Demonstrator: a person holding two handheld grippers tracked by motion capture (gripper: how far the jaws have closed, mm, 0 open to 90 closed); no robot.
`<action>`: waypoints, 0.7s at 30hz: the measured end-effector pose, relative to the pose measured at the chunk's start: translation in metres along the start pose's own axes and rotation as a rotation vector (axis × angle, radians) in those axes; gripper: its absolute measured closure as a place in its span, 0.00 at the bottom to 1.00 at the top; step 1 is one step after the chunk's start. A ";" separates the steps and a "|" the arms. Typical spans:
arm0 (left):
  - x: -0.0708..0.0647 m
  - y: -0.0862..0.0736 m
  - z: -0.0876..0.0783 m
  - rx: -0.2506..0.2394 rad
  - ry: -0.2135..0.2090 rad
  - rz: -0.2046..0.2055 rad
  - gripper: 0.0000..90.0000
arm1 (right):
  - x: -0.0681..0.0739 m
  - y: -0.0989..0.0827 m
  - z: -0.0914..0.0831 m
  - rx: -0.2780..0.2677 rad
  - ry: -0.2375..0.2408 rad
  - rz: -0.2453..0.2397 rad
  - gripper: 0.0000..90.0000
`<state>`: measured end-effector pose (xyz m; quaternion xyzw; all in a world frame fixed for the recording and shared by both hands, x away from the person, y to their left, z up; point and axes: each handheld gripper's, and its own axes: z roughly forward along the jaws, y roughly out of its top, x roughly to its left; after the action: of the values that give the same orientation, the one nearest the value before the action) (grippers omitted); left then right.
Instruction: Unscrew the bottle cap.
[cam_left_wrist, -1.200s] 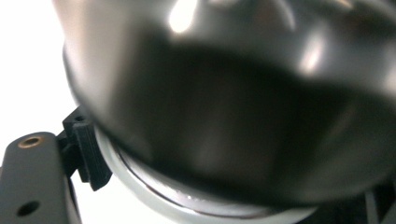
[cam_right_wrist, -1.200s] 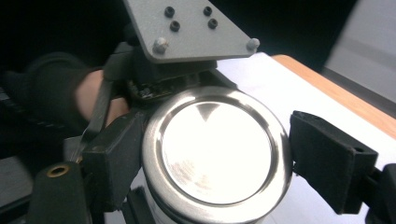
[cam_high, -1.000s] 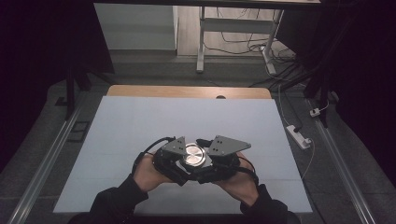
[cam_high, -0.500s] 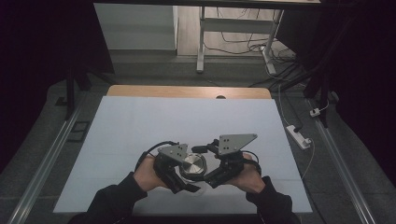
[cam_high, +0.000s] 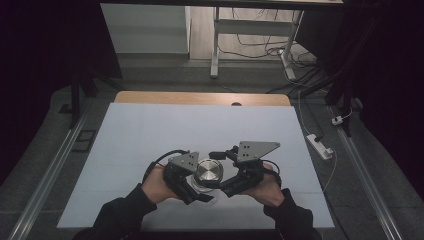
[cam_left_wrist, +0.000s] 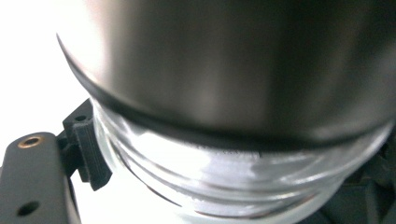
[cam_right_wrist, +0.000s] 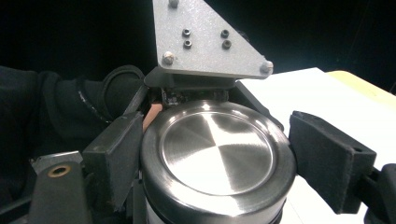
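1. Steel lid (cam_high: 208, 171) on glass jar (cam_left_wrist: 205, 186) is sitting at six o'clock on the table (cam_high: 150, 130).
2. You are clenching left gripper (cam_high: 192, 182) on the jar and right gripper (cam_high: 225, 181) on the lid.
3. You are unscrewing; next, I judge, keep twisting.

1. Both of the person's arms wear dark long sleeves (cam_high: 125, 212).
2. Each tool is black, the left tool (cam_high: 196, 181) and the right tool (cam_high: 226, 184) alike.
3. A grey three-cornered plate (cam_right_wrist: 201, 39) with dark screws tops each.
4. A black cable (cam_high: 162, 157) loops off the left one.
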<state>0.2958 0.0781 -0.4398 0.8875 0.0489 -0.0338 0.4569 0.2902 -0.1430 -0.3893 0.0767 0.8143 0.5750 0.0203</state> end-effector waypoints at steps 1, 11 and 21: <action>0.000 0.000 0.000 -0.001 0.001 0.000 0.17 | 0.000 0.000 0.000 -0.001 -0.007 -0.003 0.22; 0.004 -0.003 -0.004 0.005 0.037 -0.017 0.17 | 0.002 0.003 -0.004 -0.012 -0.041 -0.003 0.22; 0.017 -0.013 -0.013 0.009 0.131 -0.063 0.17 | -0.001 0.000 -0.008 -0.010 -0.102 0.003 0.22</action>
<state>0.3109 0.0972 -0.4441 0.8878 0.1064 0.0101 0.4476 0.2905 -0.1508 -0.3863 0.1069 0.8092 0.5744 0.0611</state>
